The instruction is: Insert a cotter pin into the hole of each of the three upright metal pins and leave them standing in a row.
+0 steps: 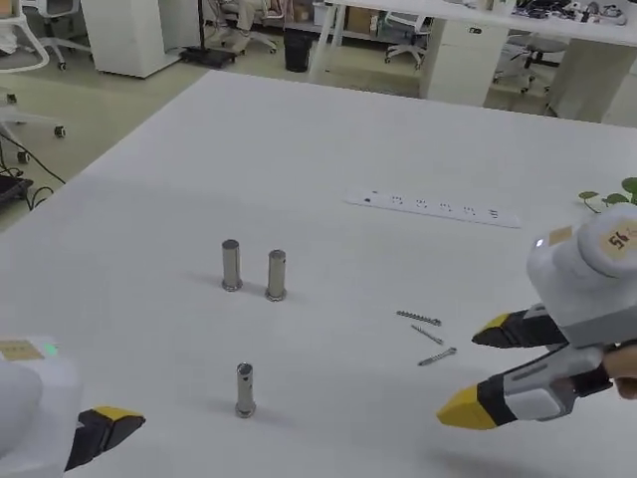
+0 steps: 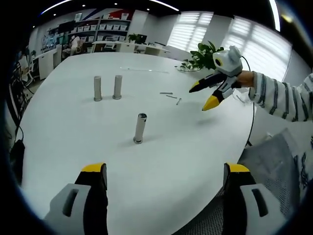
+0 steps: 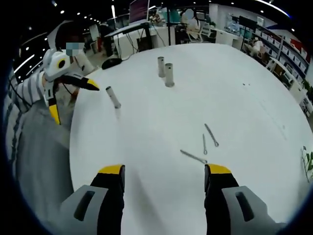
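Barely begun, to judge from the layout. Across the desk [image 1: 328, 169], three pins [image 1: 276, 275] upright yet not in a row: two just beside each other far ahead of the left fingers [image 2: 93, 186], the near pin [image 1: 245, 388] apart from that pair, ahead between those fingers and closest to them. No cotter through any pin as far as can be told, the holes being too small to read clearly. All three cotters [image 1: 428, 335] loose and flat on the desk, near one another, just beyond the tips of the right fingers [image 1: 468, 408] and well apart from the pins. Left to do, then: all three insertions, plus lining the pins up. As to pose: right gripper [image 1: 461, 376] held above the desk, rolled partway over as it seems, tips aimed toward the cotters, fingers spread wide with nothing between them. Left gripper [image 2: 165, 169] low at the near edge of the desk, aimed across it at the near pin, fingers likewise wide apart and empty. Neither set touching anything.
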